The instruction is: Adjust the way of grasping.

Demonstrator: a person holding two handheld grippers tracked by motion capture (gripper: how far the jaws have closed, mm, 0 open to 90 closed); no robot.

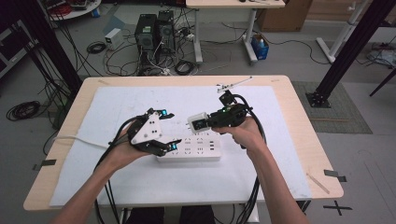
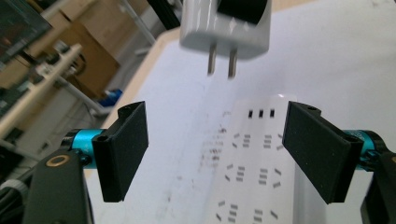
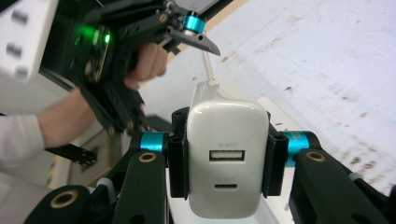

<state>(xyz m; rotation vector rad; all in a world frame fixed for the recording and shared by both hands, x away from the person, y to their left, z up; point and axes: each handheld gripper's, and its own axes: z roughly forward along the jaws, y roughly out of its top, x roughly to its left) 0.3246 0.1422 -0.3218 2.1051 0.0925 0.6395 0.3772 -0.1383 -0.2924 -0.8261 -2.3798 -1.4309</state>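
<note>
A white power strip (image 1: 189, 149) lies flat on the white sheet near the table's middle, with its sockets (image 2: 252, 172) facing up. My right gripper (image 1: 198, 122) is shut on a white USB charger (image 1: 196, 121), held in the air just above the strip's far side. The charger's two prongs (image 2: 220, 61) hang over the strip. Its USB ports (image 3: 226, 161) face the right gripper's camera, and the charger is clamped on both sides. My left gripper (image 1: 169, 129) is open over the strip's left end, its pads (image 2: 123, 149) wide apart with nothing between them.
The white sheet (image 1: 140, 100) covers most of the wooden table (image 1: 299, 121). A thin metal rod (image 1: 233, 84) lies at the far edge. The strip's white cord (image 1: 77, 139) runs off to the left. Cables, computer towers (image 1: 154, 30) and black frame posts stand on the floor beyond.
</note>
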